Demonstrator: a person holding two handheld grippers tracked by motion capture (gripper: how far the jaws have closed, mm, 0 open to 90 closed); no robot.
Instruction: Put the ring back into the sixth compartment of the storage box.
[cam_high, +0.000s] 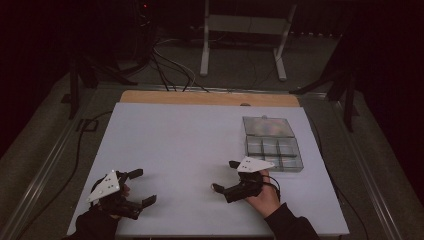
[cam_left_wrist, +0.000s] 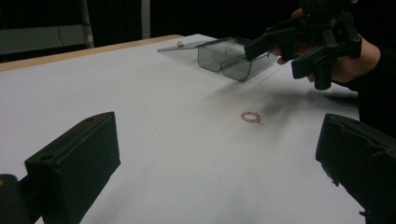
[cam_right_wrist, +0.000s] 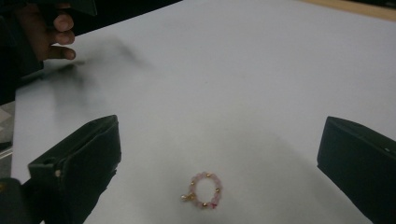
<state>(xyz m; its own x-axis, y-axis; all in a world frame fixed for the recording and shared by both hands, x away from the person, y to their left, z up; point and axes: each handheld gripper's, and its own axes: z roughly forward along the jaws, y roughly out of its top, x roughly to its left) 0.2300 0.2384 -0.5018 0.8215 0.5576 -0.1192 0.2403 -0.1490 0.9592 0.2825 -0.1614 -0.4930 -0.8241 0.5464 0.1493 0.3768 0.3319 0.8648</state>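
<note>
A small pink bead ring (cam_right_wrist: 204, 190) lies flat on the white bench (cam_high: 190, 145) — the landmark here. The right gripper (cam_high: 224, 179) sits just beside it, jaws spread wide either side, not touching it. The left gripper (cam_high: 143, 187) rests well apart from the ring, jaws also wide open and empty. A clear box (cam_high: 274, 149) with its lid open stands beyond the ring.

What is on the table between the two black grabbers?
A small pink beaded ring lies on the white table between the left gripper and right gripper, seen in the left gripper view.
</note>
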